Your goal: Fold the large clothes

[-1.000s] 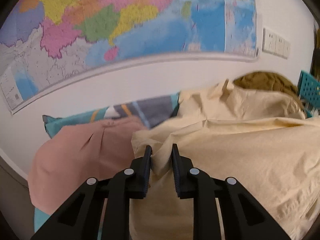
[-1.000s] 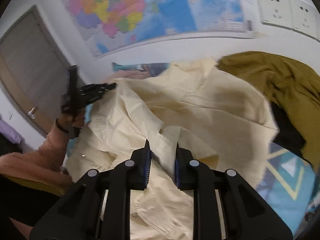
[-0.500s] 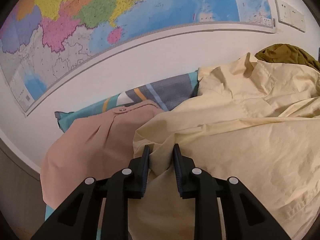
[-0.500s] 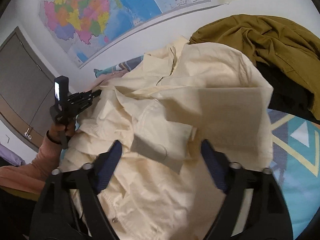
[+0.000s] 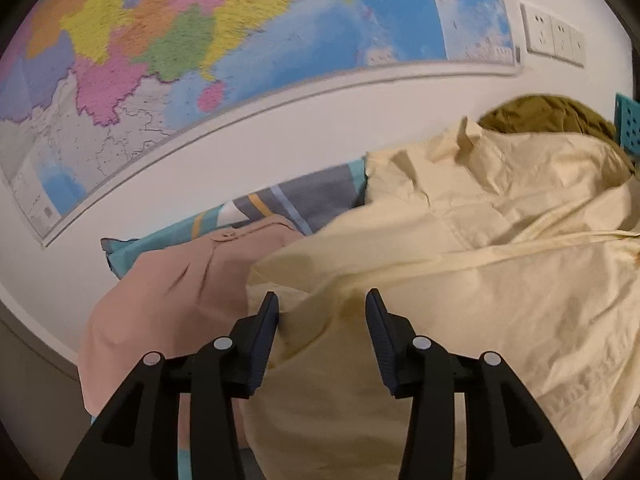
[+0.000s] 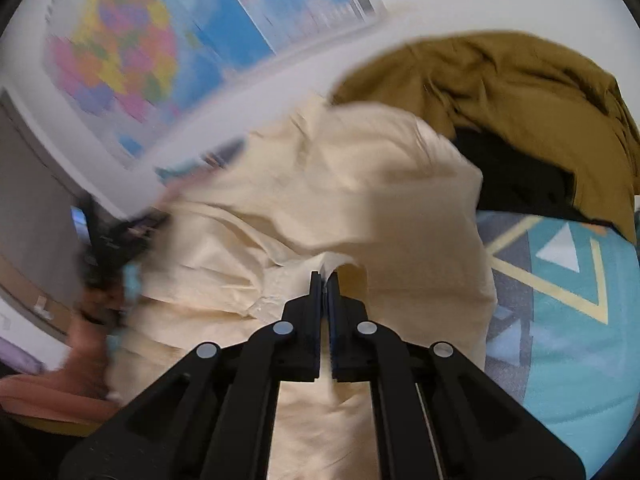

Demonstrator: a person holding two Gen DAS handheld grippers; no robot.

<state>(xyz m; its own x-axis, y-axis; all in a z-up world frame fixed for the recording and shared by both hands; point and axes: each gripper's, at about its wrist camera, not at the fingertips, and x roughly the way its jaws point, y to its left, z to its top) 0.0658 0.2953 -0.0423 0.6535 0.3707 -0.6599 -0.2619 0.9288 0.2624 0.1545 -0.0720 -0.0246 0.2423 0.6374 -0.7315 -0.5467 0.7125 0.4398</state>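
In the left wrist view, the left claw [image 5: 322,308] is seen with its two black fingers set well apart, nothing clamped between them. Beneath and between them lies a fold of the pale yellow shirt [image 5: 460,280], whose near left corner is bunched just ahead of the fingertips. The shirt is spread wide over the right and middle of the view, heavily creased, with long diagonal folds and a seam running across it; its collar [image 5: 466,138] is raised at the far end. To the left of the shirt a pink garment [image 5: 160,292] is laid, partly covered by the shirt's edge. A patterned bedsheet [image 5: 304,196] in teal, grey and orange is seen beyond both. An olive-brown garment [image 5: 548,114] is heaped at the far right, behind the collar. A coloured wall map [image 5: 224,40] and a row of white wall sockets [image 5: 554,36] are carried by the white wall behind.

In the right wrist view, which is blurred by motion, the right claw [image 6: 325,280] is seen pressed together on a pinch of the yellow shirt [image 6: 360,200], the cloth drawn up into a ridge at the fingertips. The shirt fills the middle of the view in soft, loose folds. At the far right the olive-brown garment [image 6: 500,88] is piled over something dark. The patterned bedsheet [image 6: 568,288] is exposed at the right. At the left, the other claw [image 6: 120,236] is shown as a dark smear at the shirt's left edge; its state cannot be told from here.
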